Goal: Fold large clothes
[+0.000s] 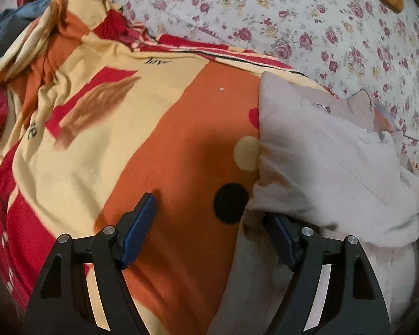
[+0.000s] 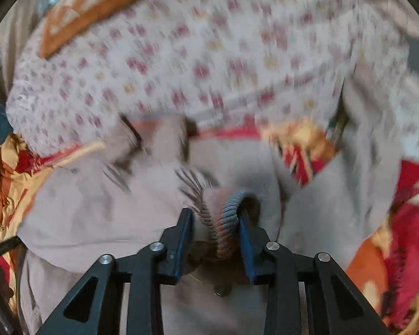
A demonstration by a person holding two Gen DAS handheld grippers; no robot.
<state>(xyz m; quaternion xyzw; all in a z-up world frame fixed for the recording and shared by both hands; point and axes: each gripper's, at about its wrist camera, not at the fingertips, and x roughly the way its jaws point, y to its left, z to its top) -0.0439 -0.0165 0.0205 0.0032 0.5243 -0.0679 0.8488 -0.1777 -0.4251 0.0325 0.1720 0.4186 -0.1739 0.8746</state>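
Ribbed cloth, a stretchy cuff (image 2: 226,217) of the pale pink jacket (image 2: 97,212), sat bunched between the blue pads of the right gripper (image 2: 215,240), and the jaws looked narrow and pinched on it, likely so that part could be pulled over for a fold. The left gripper (image 1: 209,231) stood wide and held nothing, right at the edge of the jacket (image 1: 321,150), maybe ready to grab it. The jacket lay on an orange, yellow and red blanket (image 1: 164,128), with a flowery sheet (image 1: 293,14) behind.
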